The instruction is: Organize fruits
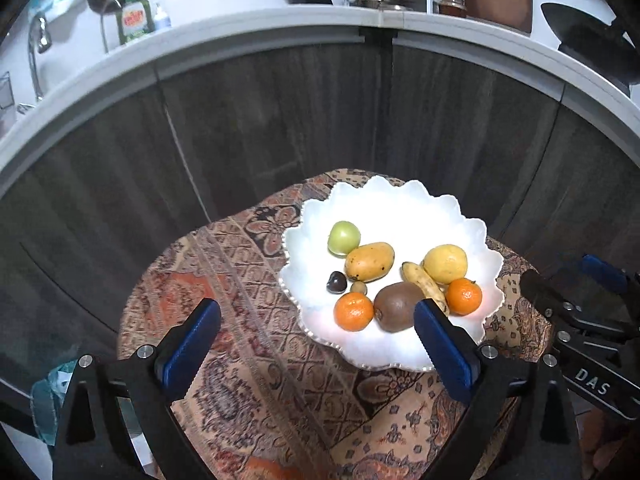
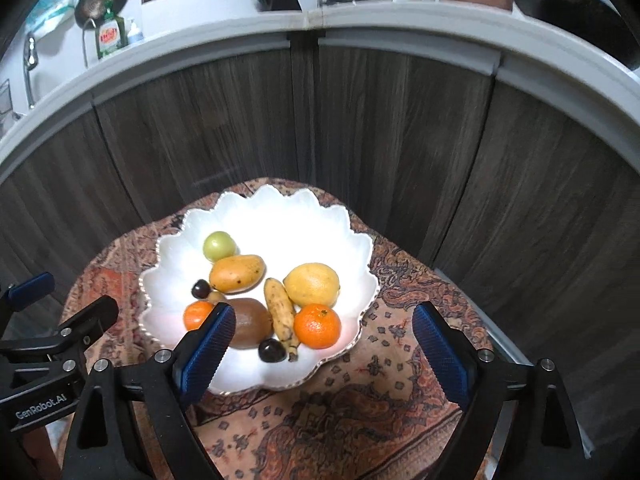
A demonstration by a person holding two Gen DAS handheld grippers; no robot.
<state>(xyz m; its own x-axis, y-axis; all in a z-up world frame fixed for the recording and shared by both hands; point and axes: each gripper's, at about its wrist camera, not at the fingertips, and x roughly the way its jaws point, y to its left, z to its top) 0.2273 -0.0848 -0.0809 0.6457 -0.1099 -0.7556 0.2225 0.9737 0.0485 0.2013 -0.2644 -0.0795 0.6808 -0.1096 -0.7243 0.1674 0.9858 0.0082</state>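
Above the white dish [image 2: 360,248] of fruit, both tools — left tool [image 1: 318,332], right tool [image 2: 324,332] — gape wide, gripping nothing.

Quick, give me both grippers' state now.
Left gripper: open, holding nothing.
Right gripper: open, holding nothing; all fruit lies in the bowl.
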